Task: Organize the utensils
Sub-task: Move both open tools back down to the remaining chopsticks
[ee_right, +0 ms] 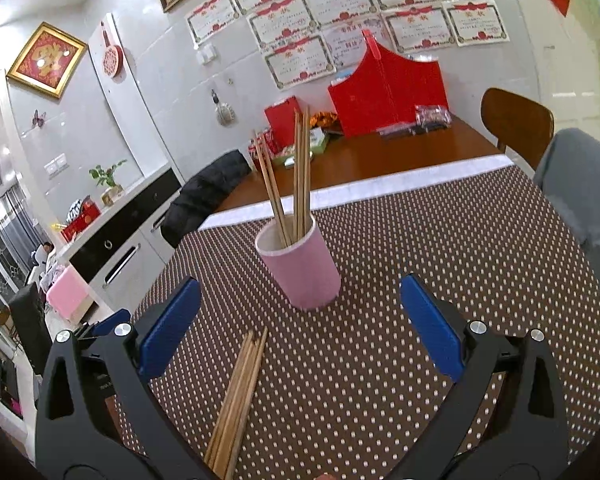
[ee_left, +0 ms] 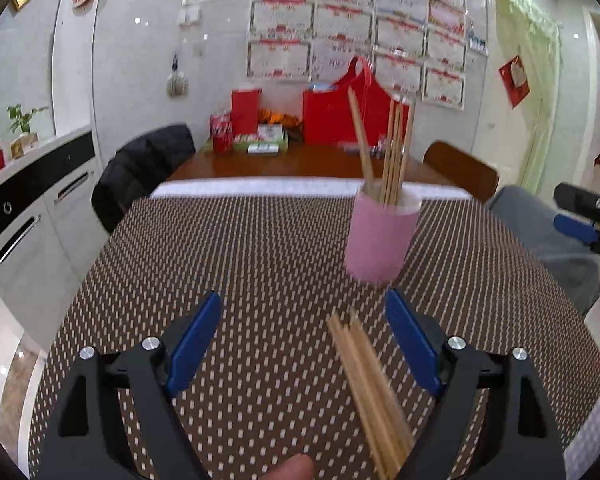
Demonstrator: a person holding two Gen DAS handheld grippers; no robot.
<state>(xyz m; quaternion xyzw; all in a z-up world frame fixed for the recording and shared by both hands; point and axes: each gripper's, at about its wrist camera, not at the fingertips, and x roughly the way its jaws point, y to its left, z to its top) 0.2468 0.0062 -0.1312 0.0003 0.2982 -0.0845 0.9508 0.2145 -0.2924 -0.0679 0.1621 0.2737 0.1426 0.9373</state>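
Observation:
A pink cup (ee_left: pixel 380 236) (ee_right: pixel 300 268) stands upright on the dotted brown tablecloth with several wooden chopsticks (ee_left: pixel 392 152) (ee_right: pixel 296 184) leaning in it. A loose bundle of chopsticks (ee_left: pixel 368 384) (ee_right: pixel 236 396) lies flat on the cloth, nearer than the cup. My left gripper (ee_left: pixel 304 340) is open above the cloth; the bundle lies between its blue fingers toward the right one, untouched. My right gripper (ee_right: pixel 300 328) is open too, with the bundle near its left finger and the cup just beyond its tips. The right gripper's blue tip (ee_left: pixel 576 228) shows at the left wrist view's right edge.
Beyond the cloth is bare wooden table (ee_right: pixel 380 156) with red bags (ee_right: pixel 388 92), boxes and packets against the wall. A black-draped chair (ee_right: pixel 208 196) stands left, a wooden chair (ee_right: pixel 516 124) and a grey-covered one (ee_right: pixel 580 192) right. A white cabinet counter (ee_left: pixel 32 208) runs along the left.

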